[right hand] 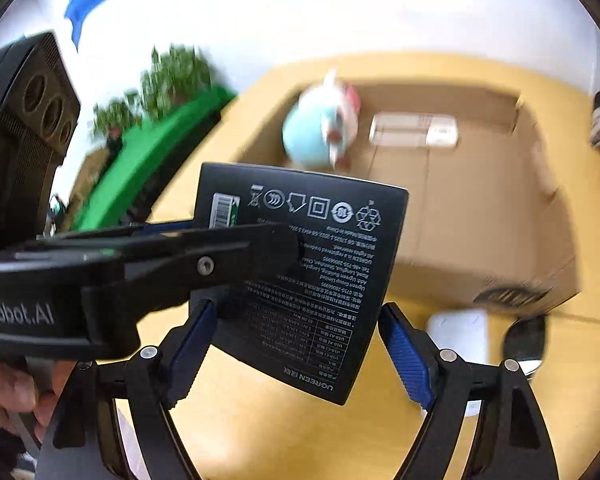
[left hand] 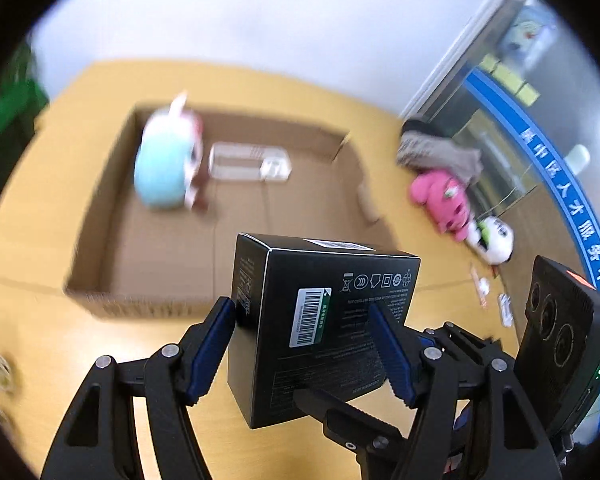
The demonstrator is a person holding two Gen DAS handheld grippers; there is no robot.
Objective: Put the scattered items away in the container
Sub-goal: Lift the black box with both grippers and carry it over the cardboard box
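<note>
My left gripper [left hand: 300, 320] is shut on a black printed box [left hand: 320, 320], holding it in the air in front of the open cardboard box [left hand: 100, 296]. The black box [right hand: 312, 280] also shows in the right wrist view, with the left gripper's finger across it. My right gripper [right hand: 296, 328] is open with the black box's lower end between its blue pads [right hand: 406, 356]; the right pad is apart from it, the left contact is unclear. Inside the cardboard box [right hand: 500, 276] lie a light-blue plush [left hand: 164, 164] and a clear plastic package [left hand: 252, 162].
On the yellow table [left hand: 40, 340], right of the cardboard box, lie a pink plush [left hand: 444, 196], a white-and-black plush [left hand: 494, 240], a grey cloth item [left hand: 436, 152] and small packets [left hand: 484, 288]. A white item [right hand: 460, 332] and a dark object [right hand: 526, 344] lie before the box. Green plants stand left.
</note>
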